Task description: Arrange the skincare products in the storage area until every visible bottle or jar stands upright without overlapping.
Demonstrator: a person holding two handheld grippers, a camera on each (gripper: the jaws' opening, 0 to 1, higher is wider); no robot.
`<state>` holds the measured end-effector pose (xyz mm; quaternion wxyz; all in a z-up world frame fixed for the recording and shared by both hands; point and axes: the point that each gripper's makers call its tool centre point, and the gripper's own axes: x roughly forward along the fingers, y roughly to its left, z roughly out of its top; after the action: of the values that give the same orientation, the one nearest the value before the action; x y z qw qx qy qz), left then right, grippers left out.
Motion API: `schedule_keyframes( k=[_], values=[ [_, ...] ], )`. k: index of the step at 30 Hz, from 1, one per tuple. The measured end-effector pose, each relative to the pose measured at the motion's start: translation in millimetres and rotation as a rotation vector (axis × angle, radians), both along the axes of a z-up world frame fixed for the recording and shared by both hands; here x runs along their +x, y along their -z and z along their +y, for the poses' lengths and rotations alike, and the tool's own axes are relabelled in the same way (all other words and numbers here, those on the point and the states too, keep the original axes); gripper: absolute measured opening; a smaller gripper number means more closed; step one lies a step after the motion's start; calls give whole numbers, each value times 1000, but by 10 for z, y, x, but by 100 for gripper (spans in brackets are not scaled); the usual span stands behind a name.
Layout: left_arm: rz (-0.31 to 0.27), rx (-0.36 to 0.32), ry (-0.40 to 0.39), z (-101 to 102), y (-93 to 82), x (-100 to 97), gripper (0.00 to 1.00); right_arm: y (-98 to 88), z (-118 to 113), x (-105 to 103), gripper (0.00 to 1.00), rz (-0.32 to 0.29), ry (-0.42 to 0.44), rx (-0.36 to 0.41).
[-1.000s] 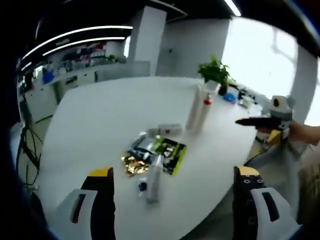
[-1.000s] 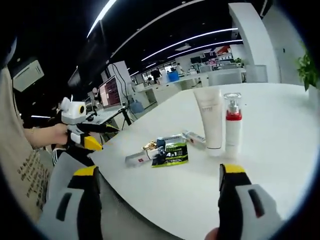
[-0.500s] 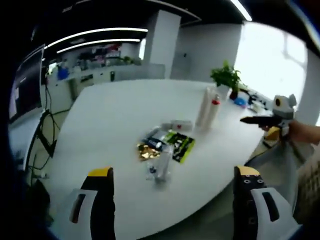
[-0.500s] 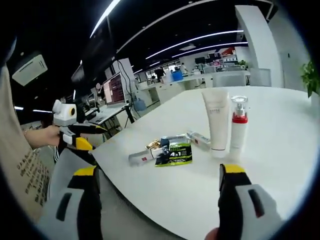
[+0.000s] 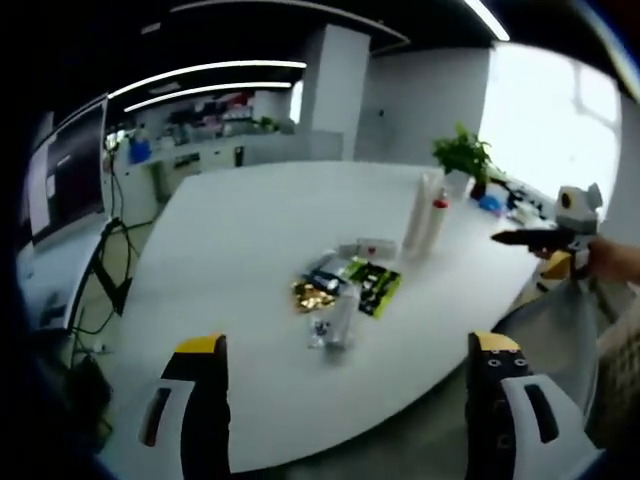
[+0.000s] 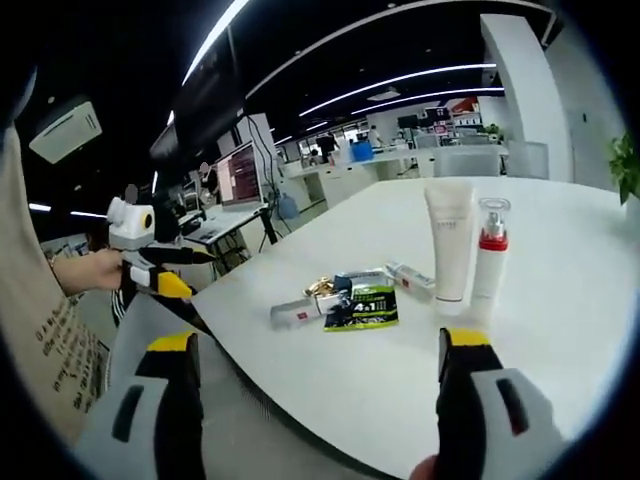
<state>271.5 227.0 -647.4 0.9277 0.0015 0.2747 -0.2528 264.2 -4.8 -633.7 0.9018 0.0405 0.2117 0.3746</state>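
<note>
- Comparing with the earlier pictures, the left gripper view now takes in more of the white table [image 5: 230, 260]; the pile of products sits smaller and a little further right in the picture, which is the camera's shift, not theirs.
- In the right gripper view the whole scene has slid slightly right and down against a second ago; the products lie in the same order as before.
- Left gripper [image 5: 345, 400]: jaws wide apart, holding nothing, well short of the pile. From the right gripper view it shows at the far left in a hand, off the table edge [image 6: 160, 275].
- Right gripper [image 6: 315, 395]: jaws spread, holding nothing, near the table edge. In the left gripper view it hangs at the far right, beyond the rim [image 5: 540, 238].
- Lying flat mid-table: a clear bottle [image 5: 338, 318] nearest the left gripper, a gold sachet [image 5: 314, 295], a green packet [image 5: 378, 286] and a small white tube [image 5: 366, 249] just beyond.
- The right gripper view gives the packet's "4 in 1" print [image 6: 362, 306] and a white tube with a red mark [image 6: 300, 314] at the pile's left; the left gripper view blurs these.
- Standing upright, side by side, right of the pile: a tall white tube [image 6: 450, 245] and a pump bottle with a red collar [image 6: 490, 262].
- A potted plant [image 5: 462, 160] stands behind them at the far edge.
- A monitor [image 6: 243, 175] glows at the desks left of the table.
</note>
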Motion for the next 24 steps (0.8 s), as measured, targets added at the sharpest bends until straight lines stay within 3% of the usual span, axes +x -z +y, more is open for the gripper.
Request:
schedule_keyframes(
  k=[3, 6, 18, 24],
  values=[
    [-5, 6, 0, -11, -7, -6, 95, 39, 11, -11, 99, 7, -1, -3],
    [10, 18, 3, -36, 32, -8, 94, 154, 28, -60, 98, -2, -45, -79],
    [80, 42, 49, -188, 170, 21, 87, 155, 6, -27, 98, -5, -36, -61],
    [123, 108, 77, -299, 302, 105, 85, 136, -21, -10, 97, -12, -22, -50]
  ],
)
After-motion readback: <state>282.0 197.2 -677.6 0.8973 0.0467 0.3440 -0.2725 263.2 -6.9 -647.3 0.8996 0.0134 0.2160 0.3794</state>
